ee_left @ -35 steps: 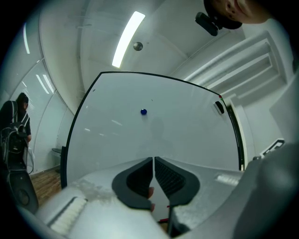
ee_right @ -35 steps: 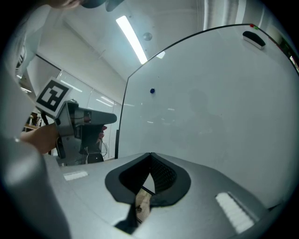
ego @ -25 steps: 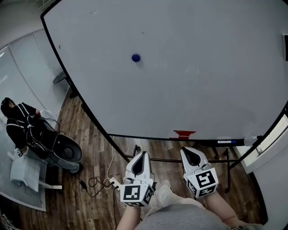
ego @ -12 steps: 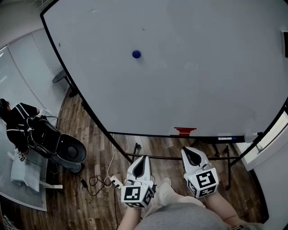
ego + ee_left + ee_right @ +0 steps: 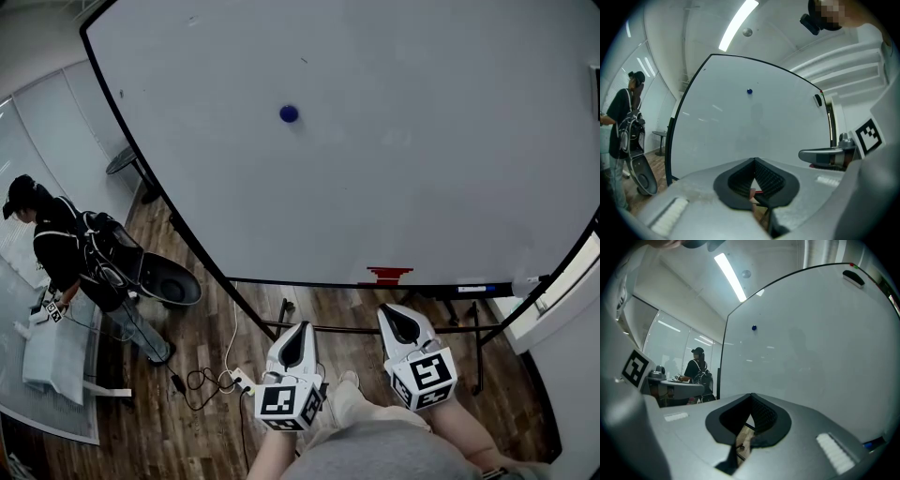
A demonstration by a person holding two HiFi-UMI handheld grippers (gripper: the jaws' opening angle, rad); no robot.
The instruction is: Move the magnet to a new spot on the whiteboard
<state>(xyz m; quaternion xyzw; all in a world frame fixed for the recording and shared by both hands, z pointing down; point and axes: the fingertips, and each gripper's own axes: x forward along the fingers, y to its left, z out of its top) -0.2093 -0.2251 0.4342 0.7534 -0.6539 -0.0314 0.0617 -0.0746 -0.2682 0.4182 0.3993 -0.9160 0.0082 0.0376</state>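
A small round blue magnet sticks to the upper middle of the big whiteboard. It also shows as a dot in the left gripper view, magnet, and in the right gripper view, magnet. My left gripper and right gripper hang side by side low in front of the board, far below the magnet and apart from it. Both point level at the board. Each has its jaws together with nothing held, as seen at the left gripper and the right gripper.
A red eraser and a marker lie on the board's tray. The stand's bars cross below. A person with a backpack stands at left beside a dark chair. Cables lie on the wood floor.
The person at the left has risen and shifted, and the dark chair has moved with them. My left gripper has sunk slightly. The magnet and right gripper stay put.
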